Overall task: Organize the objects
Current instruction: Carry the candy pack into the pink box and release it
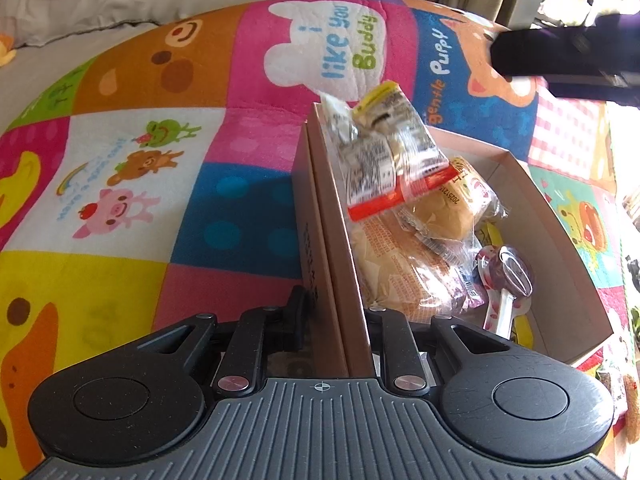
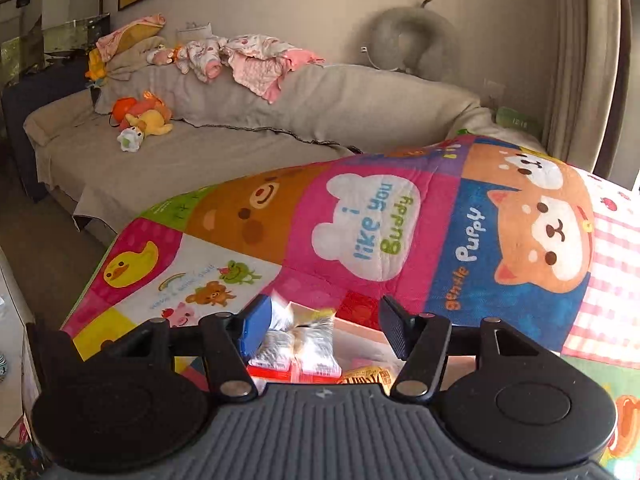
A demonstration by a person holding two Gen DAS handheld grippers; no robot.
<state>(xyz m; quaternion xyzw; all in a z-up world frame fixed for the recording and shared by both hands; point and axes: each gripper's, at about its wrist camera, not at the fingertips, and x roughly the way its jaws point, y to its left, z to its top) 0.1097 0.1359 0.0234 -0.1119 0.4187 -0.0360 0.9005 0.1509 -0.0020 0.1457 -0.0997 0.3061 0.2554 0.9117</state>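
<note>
Steadying the cardboard box (image 1: 560,264) while a snack packet (image 1: 384,152) is landing inside.
The left gripper (image 1: 332,312) is clamping the box wall; the right gripper (image 2: 320,324) is hanging released, best lifting clear.

blurred dark sleeve (image 1: 560,56) at edge

A: Where does the left wrist view look?
B: Steeply down, close over the brown cardboard box (image 1: 560,216).
A: The right?
B: Higher, facing the beige sofa (image 2: 240,152). Both show the colourful cartoon-patchwork play mat (image 1: 200,92).
</note>
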